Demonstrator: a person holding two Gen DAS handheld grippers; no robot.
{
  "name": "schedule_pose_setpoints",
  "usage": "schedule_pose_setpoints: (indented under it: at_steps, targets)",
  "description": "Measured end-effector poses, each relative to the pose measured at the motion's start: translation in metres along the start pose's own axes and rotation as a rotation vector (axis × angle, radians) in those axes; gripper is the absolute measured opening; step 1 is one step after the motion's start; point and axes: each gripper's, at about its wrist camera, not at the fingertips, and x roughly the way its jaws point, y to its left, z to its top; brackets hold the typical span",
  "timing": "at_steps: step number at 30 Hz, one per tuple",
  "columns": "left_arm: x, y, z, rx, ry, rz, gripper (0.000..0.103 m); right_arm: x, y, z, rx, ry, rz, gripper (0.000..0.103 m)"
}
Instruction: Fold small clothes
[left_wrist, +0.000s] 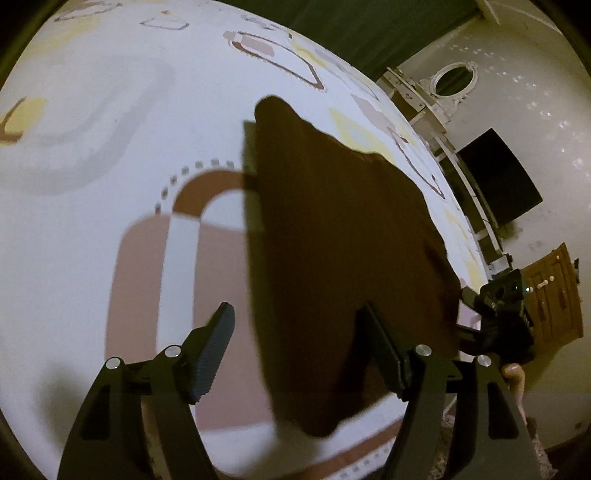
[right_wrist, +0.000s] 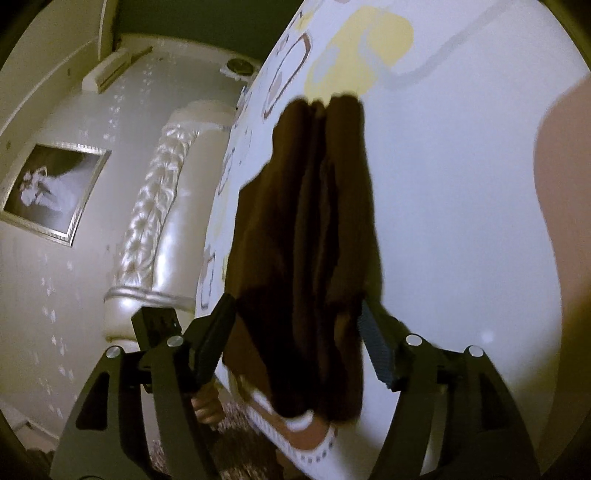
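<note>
Now your left claw (left_wrist: 301, 352) stands open over the patterned bedsheet (left_wrist: 110, 147), and the brown garment (left_wrist: 343, 229) lies flat on the bed with its near edge between the spread fingers, neither pad pressing it. Your right claw (right_wrist: 295, 343) is open too, the same dark cloth (right_wrist: 310, 221) lying loose between its fingers near the bed's edge, beside the headboard (right_wrist: 162, 206).

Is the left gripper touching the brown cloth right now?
Cannot tell. In the left wrist view the left gripper is open around the brown cloth; its left finger stands clear, but the right finger overlaps the dark fabric without a visible gap.
</note>
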Motion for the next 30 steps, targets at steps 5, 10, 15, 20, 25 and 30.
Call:
schedule_pose_setpoints:
  at_steps: [5,10,15,20,25,30]
  targets:
    - [0.0,-0.01,-0.014,0.0,0.005,0.013,0.064,-0.001,0.008,-0.024,-0.033,0.026,-0.029,0.065]
    - [0.007,-0.02,-0.019,0.038,0.021,0.078,0.038,0.007,0.003,-0.029,-0.036,0.065,-0.107,0.017]
    - [0.009,-0.023,-0.022,0.035,0.015,0.105,0.032,0.005,-0.005,-0.032,-0.035,0.049,-0.097,0.013]
    - [0.008,-0.02,-0.026,0.006,0.012,0.099,0.032,0.006,-0.006,-0.03,-0.039,0.045,-0.09,0.013]
    - [0.008,-0.023,-0.029,0.021,0.009,0.109,0.032,0.007,-0.004,-0.029,-0.039,0.04,-0.094,0.013]
    - [0.006,-0.022,-0.033,0.028,0.006,0.111,0.032,0.008,-0.004,-0.031,-0.035,0.039,-0.094,0.013]
